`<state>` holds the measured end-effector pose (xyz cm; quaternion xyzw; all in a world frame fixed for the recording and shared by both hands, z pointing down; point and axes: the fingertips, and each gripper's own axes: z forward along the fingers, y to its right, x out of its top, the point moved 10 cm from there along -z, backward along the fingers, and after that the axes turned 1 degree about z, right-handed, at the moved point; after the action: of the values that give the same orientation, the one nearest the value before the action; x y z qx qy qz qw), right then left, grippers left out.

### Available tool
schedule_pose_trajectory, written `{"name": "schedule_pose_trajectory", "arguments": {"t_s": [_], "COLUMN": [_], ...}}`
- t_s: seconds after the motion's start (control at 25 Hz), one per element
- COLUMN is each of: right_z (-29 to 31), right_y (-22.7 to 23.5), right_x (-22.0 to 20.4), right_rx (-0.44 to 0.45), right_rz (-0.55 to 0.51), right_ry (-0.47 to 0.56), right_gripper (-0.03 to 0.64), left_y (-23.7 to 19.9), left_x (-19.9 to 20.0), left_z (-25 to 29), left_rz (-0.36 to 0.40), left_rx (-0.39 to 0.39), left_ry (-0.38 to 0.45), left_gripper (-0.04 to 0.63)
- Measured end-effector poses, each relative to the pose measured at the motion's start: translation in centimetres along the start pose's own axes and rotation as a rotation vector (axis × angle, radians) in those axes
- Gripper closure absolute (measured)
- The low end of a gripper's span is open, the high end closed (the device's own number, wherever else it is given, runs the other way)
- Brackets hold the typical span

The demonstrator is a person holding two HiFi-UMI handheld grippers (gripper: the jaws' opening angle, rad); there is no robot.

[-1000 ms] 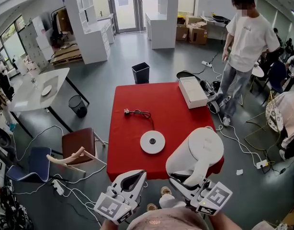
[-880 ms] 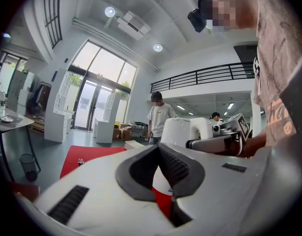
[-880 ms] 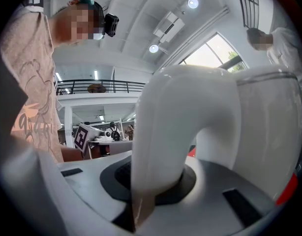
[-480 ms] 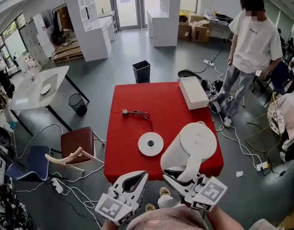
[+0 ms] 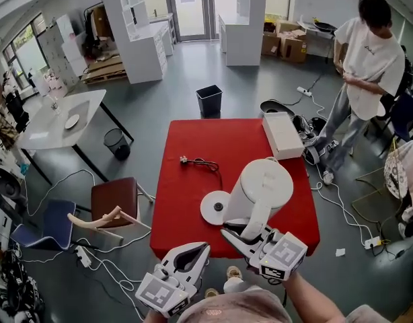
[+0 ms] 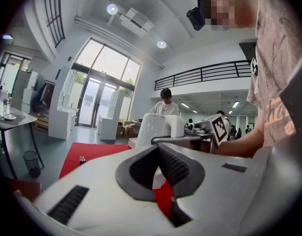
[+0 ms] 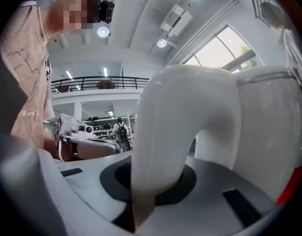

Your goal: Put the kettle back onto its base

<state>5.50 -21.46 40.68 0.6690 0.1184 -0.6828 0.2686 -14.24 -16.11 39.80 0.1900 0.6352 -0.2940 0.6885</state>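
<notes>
The white kettle (image 5: 267,180) hangs over the red table (image 5: 193,140), held by its handle (image 7: 180,132). My right gripper (image 5: 247,233) is shut on that handle from the near side. The round white base (image 5: 210,208) lies on the table, and the kettle's body covers its right edge in the head view. In the left gripper view the kettle (image 6: 158,127) shows ahead and to the right. My left gripper (image 5: 191,251) hovers off the table's near edge, left of the kettle. Its fingertips meet and hold nothing.
The base's black cord and plug (image 5: 196,161) lie on the table behind it. A white box (image 5: 282,134) sits at the far right corner. A person (image 5: 371,52) stands to the right, a black bin (image 5: 209,100) behind, a chair (image 5: 112,204) to the left. Cables cross the floor.
My right gripper has carried the kettle leftward, from right of the base to overlapping its right edge. The left gripper has hardly moved. The standing person has shifted.
</notes>
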Motion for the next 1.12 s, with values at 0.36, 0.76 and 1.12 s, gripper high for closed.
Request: {"name": "schedule_pose_trajectory", "arguments": {"t_s": [0.36,0.76,1.12], "right_z": [4.3,7.7,9.8], "right_y": [4.9,5.9,5.5], "right_x": [0.6,-1.4,-4.0], "right_rx": [0.047,0.091,0.145], "right_rz": [-0.026,-0.038,-0.014], "right_ry": [-0.034,-0.065,-0.090], "right_gripper": [0.557,0.557,0.555], "left_y": [-1.7,-3.4,-3.6], "left_x": [0.0,0.3,0.3], "left_z": [0.4,0.6,0.5], "left_rz": [-0.007,-0.001,-0.026], "left_rx": [0.069,0.102,0.097], "left_ry": [-0.005,-0.017,-0.056], "left_gripper": [0.595,0.595,0.595]}}
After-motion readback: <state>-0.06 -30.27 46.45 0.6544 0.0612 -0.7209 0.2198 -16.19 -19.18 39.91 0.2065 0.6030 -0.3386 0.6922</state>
